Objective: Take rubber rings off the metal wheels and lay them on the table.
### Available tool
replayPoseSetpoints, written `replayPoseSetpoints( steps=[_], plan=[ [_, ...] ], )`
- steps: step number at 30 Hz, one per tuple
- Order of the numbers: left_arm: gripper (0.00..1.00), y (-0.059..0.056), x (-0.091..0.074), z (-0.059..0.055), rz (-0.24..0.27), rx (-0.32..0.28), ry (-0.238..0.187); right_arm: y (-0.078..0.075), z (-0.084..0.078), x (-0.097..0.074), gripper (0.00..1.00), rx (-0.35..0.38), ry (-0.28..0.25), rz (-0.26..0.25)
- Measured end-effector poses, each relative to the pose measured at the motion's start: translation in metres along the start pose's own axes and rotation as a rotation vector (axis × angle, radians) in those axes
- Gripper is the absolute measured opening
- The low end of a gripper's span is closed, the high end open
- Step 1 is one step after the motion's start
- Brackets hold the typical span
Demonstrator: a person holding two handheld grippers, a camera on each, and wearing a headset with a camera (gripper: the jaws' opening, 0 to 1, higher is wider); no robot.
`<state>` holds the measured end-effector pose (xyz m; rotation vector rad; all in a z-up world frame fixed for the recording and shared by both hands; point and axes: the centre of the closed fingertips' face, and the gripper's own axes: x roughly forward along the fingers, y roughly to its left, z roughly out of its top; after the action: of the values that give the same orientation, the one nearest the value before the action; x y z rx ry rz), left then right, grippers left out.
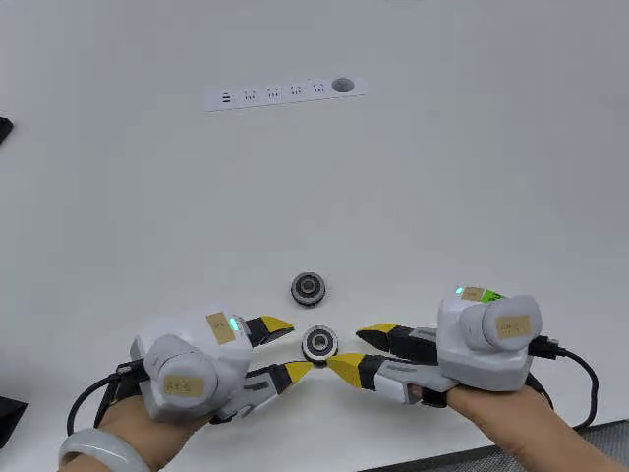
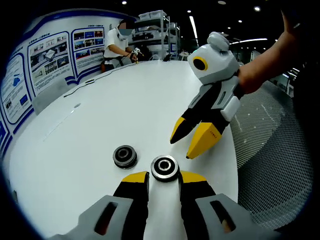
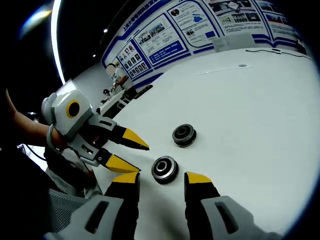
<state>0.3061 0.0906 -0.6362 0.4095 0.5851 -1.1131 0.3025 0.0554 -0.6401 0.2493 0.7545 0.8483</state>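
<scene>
Between the spread left gripper (image 1: 290, 346) and spread right gripper (image 1: 351, 346) sits one wheel (image 1: 319, 343).

A wide white worktop (image 1: 442, 177) is being lit evenly from above by strip lights (image 2: 192, 25) set in a dark ceiling. The wall alongside is being covered by blue-and-white display boards (image 3: 180, 35). A white power strip (image 1: 285, 93) is being carried at the worktop's far side. Shelving (image 2: 155, 22) loaded with boxes is being shown beyond the far end, near a standing person (image 2: 116, 42). A grey dotted floor (image 2: 270, 150) is being shown below the worktop's edge.
</scene>
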Motion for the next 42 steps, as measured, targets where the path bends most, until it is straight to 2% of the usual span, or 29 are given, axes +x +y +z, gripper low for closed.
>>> replayPoseSetpoints(
  steps=[14, 26, 35, 42],
  plan=[
    [0.21, 0.000, 0.020, 0.008, -0.020, 0.077, 0.038, -0.002, -0.002, 0.001, 0.36, 0.030, -0.018, -0.001],
    [0.19, -0.002, 0.028, 0.001, -0.036, 0.084, 0.079, -0.006, -0.002, 0.000, 0.36, 0.045, -0.026, -0.004],
    [0.14, -0.003, 0.029, 0.000, -0.046, 0.075, 0.081, -0.006, -0.004, 0.002, 0.36, 0.055, -0.026, -0.001],
    [0.14, -0.002, 0.029, 0.000, -0.049, 0.075, 0.079, -0.005, 0.002, 0.007, 0.35, 0.117, -0.057, 0.016]
  ],
)
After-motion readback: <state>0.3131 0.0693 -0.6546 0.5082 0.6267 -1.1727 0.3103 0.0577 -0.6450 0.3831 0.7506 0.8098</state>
